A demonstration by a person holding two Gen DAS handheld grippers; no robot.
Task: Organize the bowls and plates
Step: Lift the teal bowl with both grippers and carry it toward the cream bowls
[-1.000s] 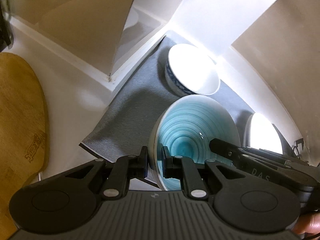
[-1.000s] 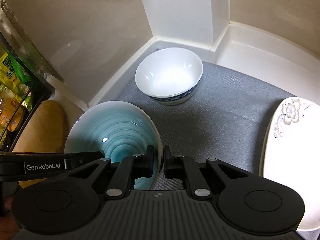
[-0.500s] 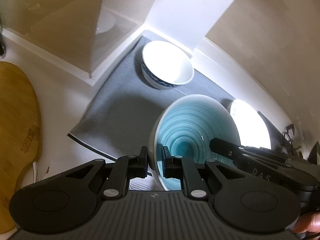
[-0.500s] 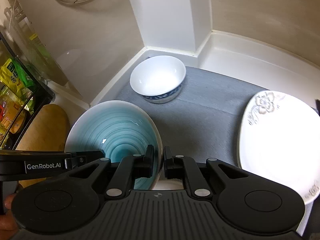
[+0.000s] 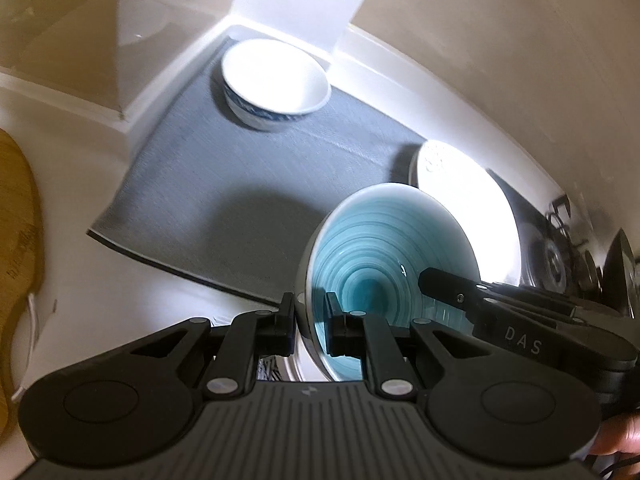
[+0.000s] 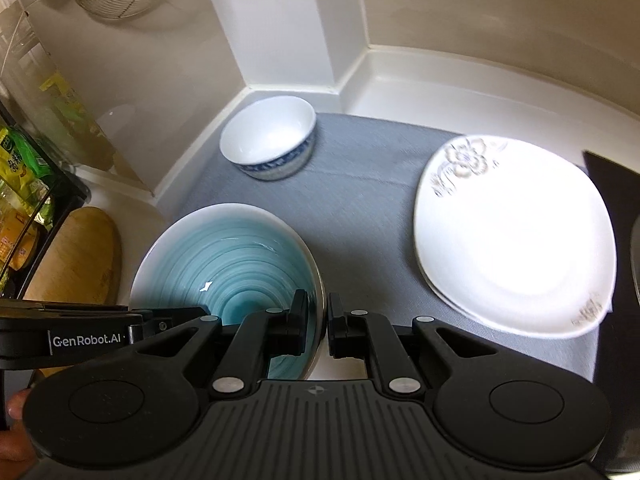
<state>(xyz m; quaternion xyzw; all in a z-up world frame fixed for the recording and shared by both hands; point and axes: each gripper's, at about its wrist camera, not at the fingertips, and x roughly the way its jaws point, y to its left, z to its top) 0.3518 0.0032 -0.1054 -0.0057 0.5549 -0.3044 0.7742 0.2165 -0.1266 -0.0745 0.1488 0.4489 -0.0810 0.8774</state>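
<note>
— Where's the teal bowl (image 6: 236,256)?
— Above the near edge of the grey mat (image 6: 360,208), mouth tilted up. Left tongs (image 5: 311,314) and right tongs (image 6: 318,322) both pinch its rim.
— Looks?
— Glossy, teal rings inside, pale outside.

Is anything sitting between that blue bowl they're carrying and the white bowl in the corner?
Nothing visible: only bare grey mat lies between the teal bowl and the white bowl. The flowered plate sits off to the right.

Bright indoor light, white plate (image 6: 516,240) blown out by glare — soft motion blur, fisheye-curved edges
</note>
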